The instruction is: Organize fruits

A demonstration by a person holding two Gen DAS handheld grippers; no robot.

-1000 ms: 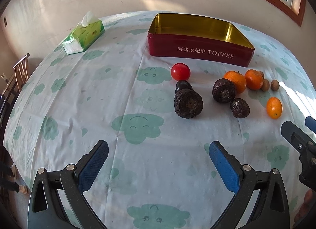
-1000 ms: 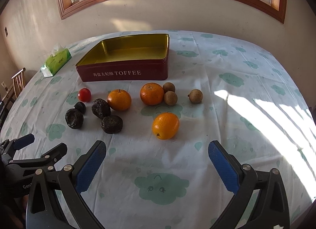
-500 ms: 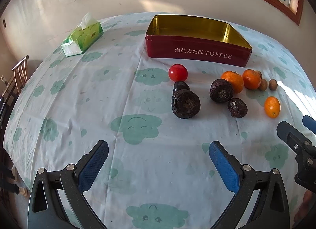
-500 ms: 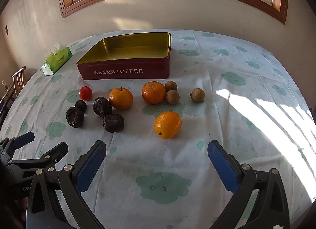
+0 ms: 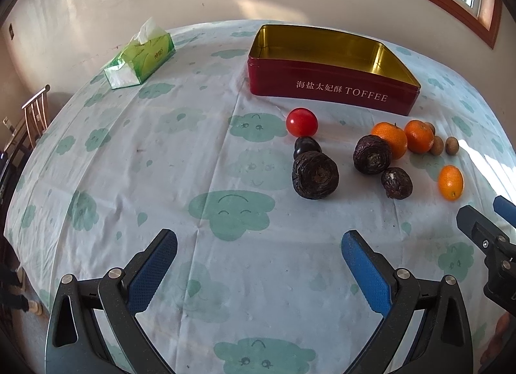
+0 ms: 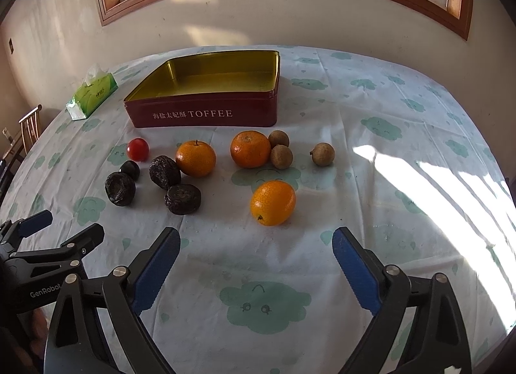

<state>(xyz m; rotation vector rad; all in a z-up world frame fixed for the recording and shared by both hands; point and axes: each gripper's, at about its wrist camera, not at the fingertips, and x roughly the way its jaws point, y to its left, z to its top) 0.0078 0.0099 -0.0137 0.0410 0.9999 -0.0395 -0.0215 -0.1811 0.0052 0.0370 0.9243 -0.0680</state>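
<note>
An empty red TOFFEE tin (image 5: 332, 90) (image 6: 206, 112) stands at the back of the table. In front of it lie a red tomato (image 5: 301, 121) (image 6: 138, 149), a small dark plum (image 5: 306, 145), three wrinkled dark fruits (image 5: 315, 175) (image 6: 182, 199), two mandarins (image 6: 195, 159) (image 6: 250, 149), a kumquat (image 6: 272, 202) (image 5: 450, 182) and three brown longans (image 6: 322, 154). My left gripper (image 5: 258, 251) is open and empty, short of the largest dark fruit. My right gripper (image 6: 256, 249) is open and empty, just short of the kumquat.
A green tissue pack (image 5: 140, 57) (image 6: 92, 96) lies at the back left. A chair back (image 5: 34, 109) stands off the table's left edge. A white cloth with green clouds (image 5: 154, 164) covers the table. Sunlight falls on the right side (image 6: 435, 180).
Both grippers have drawn back and risen slightly, so the fruits sit a little farther away and lower in view. Both stay open; nothing was picked up.
</note>
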